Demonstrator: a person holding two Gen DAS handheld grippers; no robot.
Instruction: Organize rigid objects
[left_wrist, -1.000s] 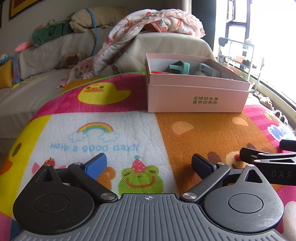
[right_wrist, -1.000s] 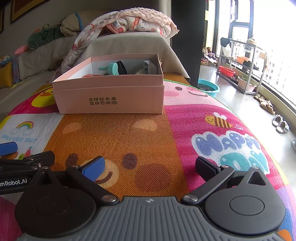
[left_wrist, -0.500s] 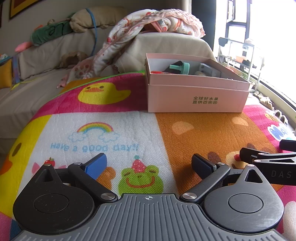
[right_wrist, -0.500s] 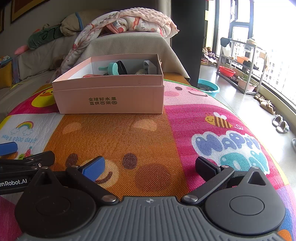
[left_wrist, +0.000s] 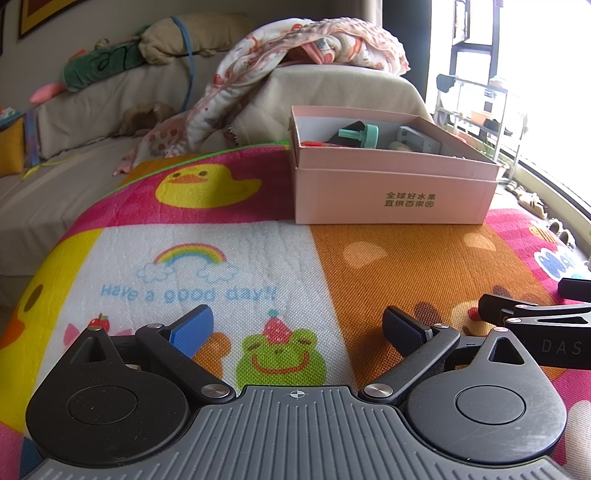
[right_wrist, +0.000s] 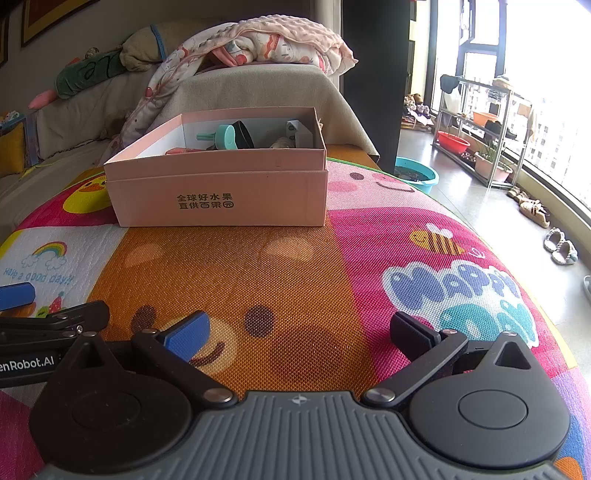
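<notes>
Left tongs: the left gripper (left_wrist: 297, 325) is spread wide and holds nothing. It sits low over the play mat (left_wrist: 229, 258), above the frog picture.
Right tongs: the right gripper (right_wrist: 299, 330) is wide too, and empty. It sits over the orange part of the mat, just beside the left one.
Box: the pink box (left_wrist: 391, 192) stands on the mat, well ahead of both tongs. From the left tongs it is at about 1 o'clock. From the right tongs it is at about 11 o'clock.
Things in the box: a teal plug thing (left_wrist: 360, 134) lies inside, next to a black piece, a grey block (left_wrist: 417, 138) and something red. The rest is too hidden to name.
Step now: I think this is a waiting step. The hard things I can see are all in the box, and I see none loose on the mat.
Next move: if more sorting is wanted, one pair of tongs must reach forward over the box wall and come down from above.
Left view only: a yellow duck picture at 11 o'clock.
Right view only: a teal basin (right_wrist: 417, 173) on the floor and a shelf by the window at 2 o'clock.
</notes>
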